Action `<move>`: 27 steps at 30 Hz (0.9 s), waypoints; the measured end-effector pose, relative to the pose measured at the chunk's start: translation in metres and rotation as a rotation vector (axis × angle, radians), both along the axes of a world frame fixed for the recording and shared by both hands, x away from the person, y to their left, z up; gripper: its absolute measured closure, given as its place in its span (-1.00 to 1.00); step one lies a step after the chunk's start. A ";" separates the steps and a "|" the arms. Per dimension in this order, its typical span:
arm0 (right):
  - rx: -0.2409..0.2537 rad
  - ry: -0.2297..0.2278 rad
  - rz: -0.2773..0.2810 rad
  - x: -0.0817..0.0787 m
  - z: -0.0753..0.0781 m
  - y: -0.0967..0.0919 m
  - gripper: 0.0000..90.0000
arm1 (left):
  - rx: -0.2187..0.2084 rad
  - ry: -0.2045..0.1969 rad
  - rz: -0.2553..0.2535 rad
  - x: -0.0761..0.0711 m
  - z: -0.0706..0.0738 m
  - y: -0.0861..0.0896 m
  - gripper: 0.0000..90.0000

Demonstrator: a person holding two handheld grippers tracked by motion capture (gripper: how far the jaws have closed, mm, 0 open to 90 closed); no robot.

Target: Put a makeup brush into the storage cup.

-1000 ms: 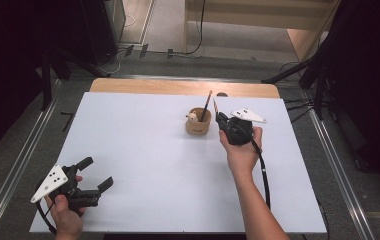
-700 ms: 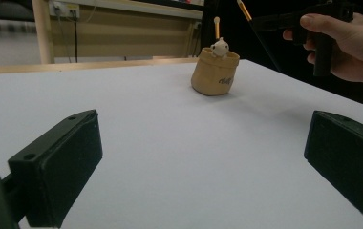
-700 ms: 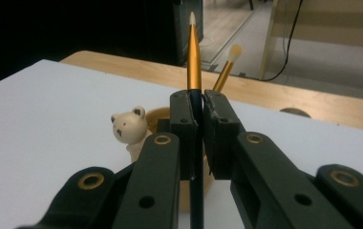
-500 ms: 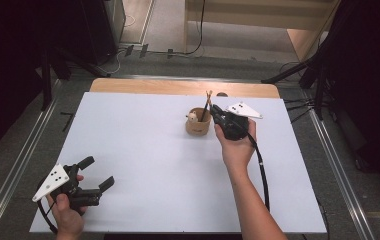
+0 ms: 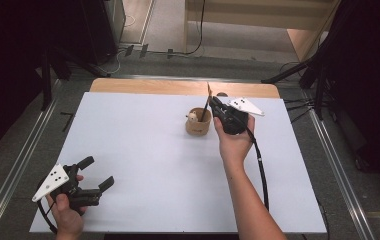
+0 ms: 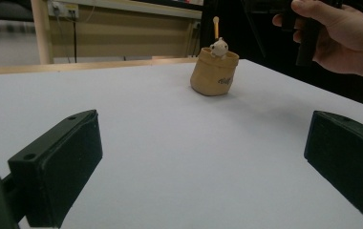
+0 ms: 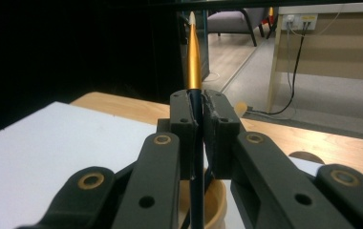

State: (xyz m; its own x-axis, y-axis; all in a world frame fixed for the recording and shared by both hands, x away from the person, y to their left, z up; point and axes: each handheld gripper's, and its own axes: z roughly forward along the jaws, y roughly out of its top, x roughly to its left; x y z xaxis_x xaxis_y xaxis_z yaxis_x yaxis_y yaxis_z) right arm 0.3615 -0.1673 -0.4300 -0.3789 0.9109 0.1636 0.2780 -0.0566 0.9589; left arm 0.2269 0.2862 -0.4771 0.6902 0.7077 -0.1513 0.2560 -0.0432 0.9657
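Observation:
A tan cup [image 5: 198,125] with a small white figure on its rim stands at the back right of the white tabletop [image 5: 143,150]. My right gripper [image 5: 217,106] hovers just right of the cup, shut on a thin brush [image 5: 207,102]. The brush stands nearly upright, its lower end reaching down into the cup. In the right gripper view the right gripper [image 7: 200,112] clamps the dark shaft of the brush [image 7: 193,52], whose gold end and pale tip rise above; the cup rim [image 7: 218,205] lies below. My left gripper [image 5: 98,171] rests at the front left, open with nothing between its jaws.
In the left gripper view the left gripper [image 6: 203,162] faces the cup [image 6: 215,72] across bare white surface, with the person's right hand [image 6: 342,33] above it. A strip of wooden table edge [image 5: 178,87] runs along the back. Dark stands and cables surround the table.
The right hand has shifted slightly toward the back of the table with the brush still clamped. The left gripper has stayed where it was.

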 end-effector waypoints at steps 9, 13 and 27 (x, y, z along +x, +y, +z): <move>0.023 -0.040 -0.007 0.010 0.003 0.004 0.89 | 0.000 0.001 0.000 0.000 0.000 0.000 -1.00; -0.011 -0.052 0.000 0.018 0.006 0.009 0.89 | 0.001 0.001 0.000 0.001 0.000 0.000 -1.00; -0.031 -0.050 0.023 0.047 0.005 0.024 0.89 | 0.001 -0.001 0.001 0.000 0.000 0.001 -1.00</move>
